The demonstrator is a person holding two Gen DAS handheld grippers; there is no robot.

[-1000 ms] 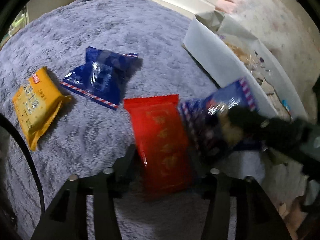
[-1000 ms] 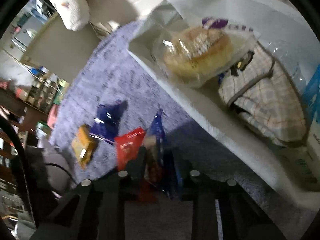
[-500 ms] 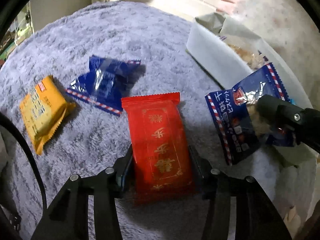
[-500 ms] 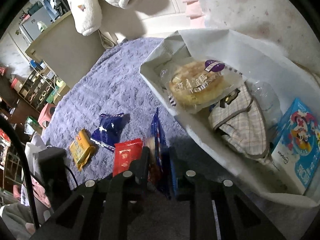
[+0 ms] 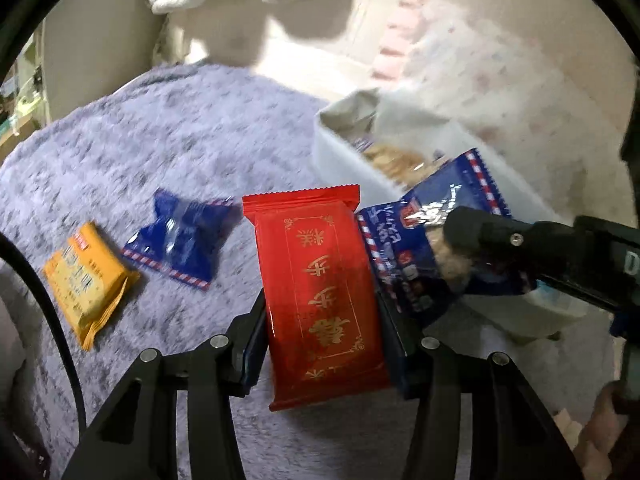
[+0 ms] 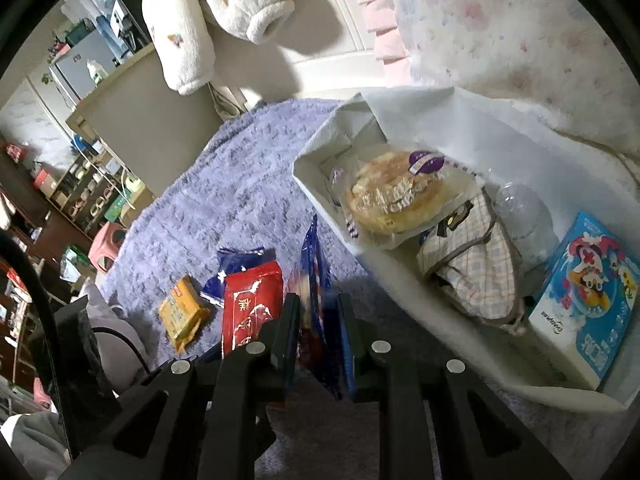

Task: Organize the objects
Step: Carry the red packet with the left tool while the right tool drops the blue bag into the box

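Note:
My left gripper [image 5: 322, 332] is shut on a red snack packet [image 5: 320, 280] and holds it above the purple rug [image 5: 160, 152]. My right gripper [image 6: 316, 320] is shut on a blue biscuit packet [image 6: 314, 276], held edge-on beside the white storage box [image 6: 360, 256]. That blue packet [image 5: 432, 236] and the right gripper's finger [image 5: 500, 236] show in the left wrist view, next to the red packet. The red packet [image 6: 250, 304] also shows in the right wrist view. A second blue packet [image 5: 182, 240] and a yellow packet [image 5: 86, 280] lie on the rug at left.
The white box holds a wrapped round bread [image 6: 396, 196], a checked cloth pouch [image 6: 472, 268], a clear bottle [image 6: 524, 220] and a blue carton [image 6: 588, 304]. A plush toy [image 6: 216, 12] hangs above. A cabinet [image 6: 136, 112] and shelves stand beyond the rug.
Both grippers have risen off the rug with their packets. The left lifted the red packet; the right carried the blue packet up and closer to the white box.

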